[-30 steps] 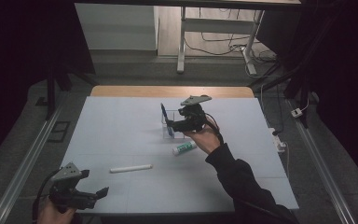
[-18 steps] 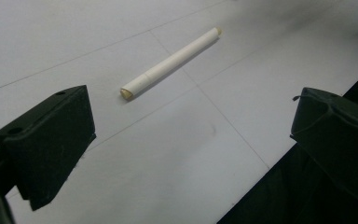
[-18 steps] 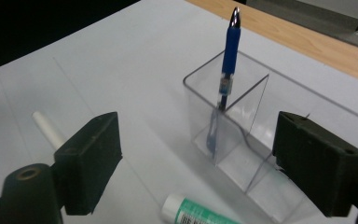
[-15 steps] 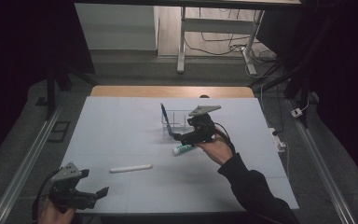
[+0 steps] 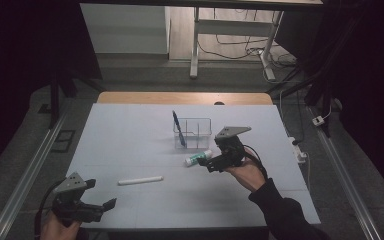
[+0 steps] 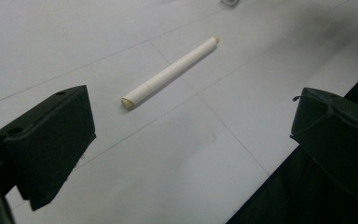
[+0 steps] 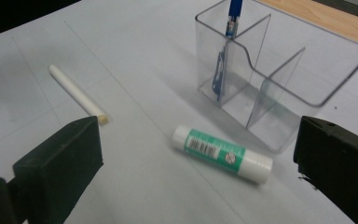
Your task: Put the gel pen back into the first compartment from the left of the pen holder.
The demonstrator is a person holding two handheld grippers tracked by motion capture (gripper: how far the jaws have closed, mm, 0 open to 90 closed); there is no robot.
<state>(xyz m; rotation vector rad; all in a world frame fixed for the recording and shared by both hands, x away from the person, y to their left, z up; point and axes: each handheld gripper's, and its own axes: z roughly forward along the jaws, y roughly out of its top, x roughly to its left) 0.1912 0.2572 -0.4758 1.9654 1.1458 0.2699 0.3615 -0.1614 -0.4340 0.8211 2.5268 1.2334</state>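
Two grippers were in use, one in each hand.

Right gripper (image 5: 211, 165): fingers spread wide and just been opening further, nothing pinched between them. It hovered low over the tabletop (image 5: 130, 135), aimed toward the glue stick (image 5: 198, 158), which lay on its side just ahead of the fingers, apart from them. In the right gripper view the glue stick (image 7: 222, 154), white with a green label and barcode, lay on the surface between the two fingers' lines of sight, touched by neither.

Left gripper (image 5: 100, 207): fingers spread, empty, held near the front left corner of the tabletop. In the left gripper view the white marker (image 6: 170, 72) lay ahead of them, well clear.

Clear organizer (image 5: 192, 133): transparent, divided into compartments, standing just beyond the glue stick. Blue pen (image 5: 178, 129) leaned upright in its left-hand compartment.

White marker (image 5: 140, 180): lying flat on the tabletop, between the two grippers, apart from both.
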